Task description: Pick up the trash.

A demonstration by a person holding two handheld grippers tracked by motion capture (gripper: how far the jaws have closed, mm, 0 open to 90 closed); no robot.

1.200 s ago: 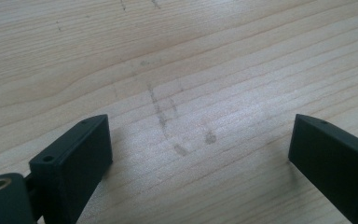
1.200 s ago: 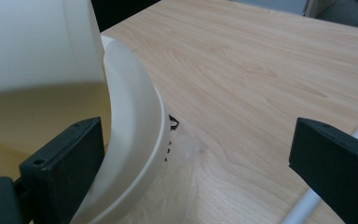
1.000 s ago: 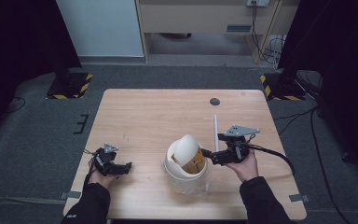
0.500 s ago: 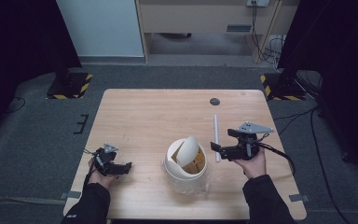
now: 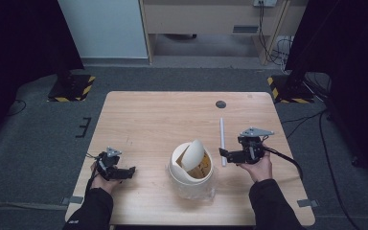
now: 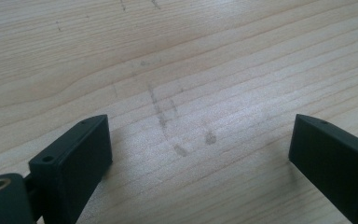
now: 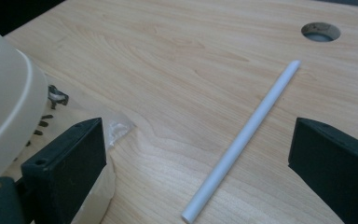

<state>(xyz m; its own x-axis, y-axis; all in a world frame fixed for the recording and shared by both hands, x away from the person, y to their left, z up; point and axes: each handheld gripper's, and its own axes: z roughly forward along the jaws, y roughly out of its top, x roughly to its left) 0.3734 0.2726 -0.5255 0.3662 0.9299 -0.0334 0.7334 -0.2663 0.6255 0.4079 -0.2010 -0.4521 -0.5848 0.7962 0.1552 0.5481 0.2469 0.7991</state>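
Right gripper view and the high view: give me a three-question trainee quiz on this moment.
1. True or false: the right tongs are shut on the white tube.
2. What stands between the two hands in the high view? A) a cream bin with a swing lid B) a kettle C) a book
3. Fill in: the left tongs are open over bare ____.

Key: 1 false, they are open and the tube lies on the table. 2 A. 3 wood.
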